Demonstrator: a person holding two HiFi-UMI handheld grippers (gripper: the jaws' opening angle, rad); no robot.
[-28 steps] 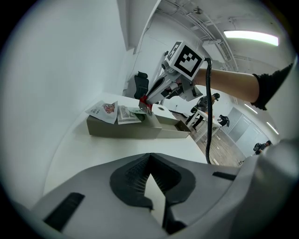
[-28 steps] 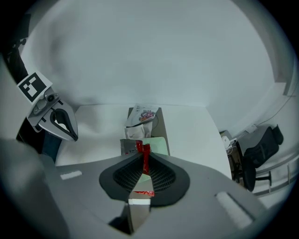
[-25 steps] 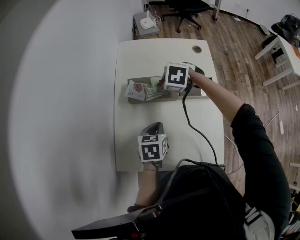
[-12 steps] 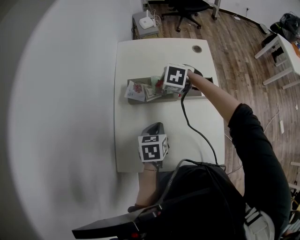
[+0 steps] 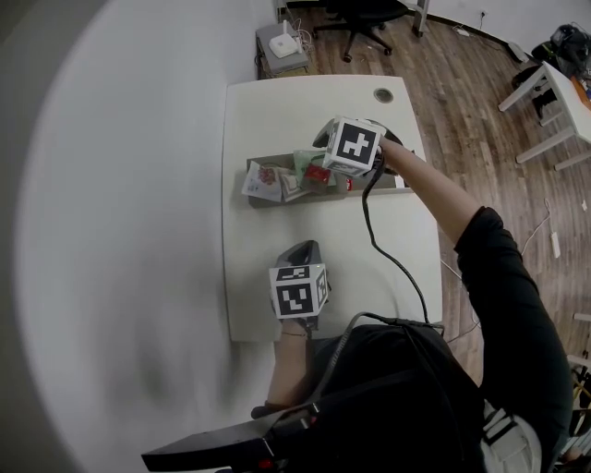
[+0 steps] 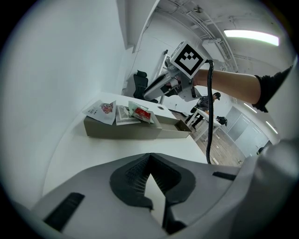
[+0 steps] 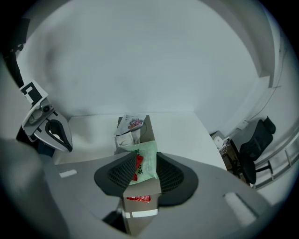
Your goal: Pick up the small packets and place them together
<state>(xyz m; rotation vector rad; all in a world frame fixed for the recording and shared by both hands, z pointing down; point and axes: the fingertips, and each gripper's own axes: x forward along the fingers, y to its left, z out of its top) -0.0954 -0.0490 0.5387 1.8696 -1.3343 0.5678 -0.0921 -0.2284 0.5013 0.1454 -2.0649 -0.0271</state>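
Observation:
A long grey tray (image 5: 277,199) lies across the white table. In its left end lie a white packet (image 5: 263,181), a green packet (image 5: 308,163) and a red packet (image 5: 319,175). My right gripper (image 5: 323,159) hangs just over them, and its jaws are opening. In the right gripper view the green packet (image 7: 148,170) lies between the parted pads (image 7: 119,175), on top of the tray (image 7: 152,133), with the red packet (image 7: 138,199) closer in. My left gripper (image 5: 303,251) rests near the table's front edge, shut and empty (image 6: 157,208), well away from the tray (image 6: 121,128).
The right end of the tray holds no packets. A cable (image 5: 388,254) runs from the right gripper across the table. A round hole (image 5: 383,94) sits at the far edge. An office chair (image 5: 365,18) and a low cabinet (image 5: 282,44) stand beyond.
The right gripper has risen slightly and shifted right, its jaws have parted, and the green packet now shows on the pile. The left gripper has not moved.

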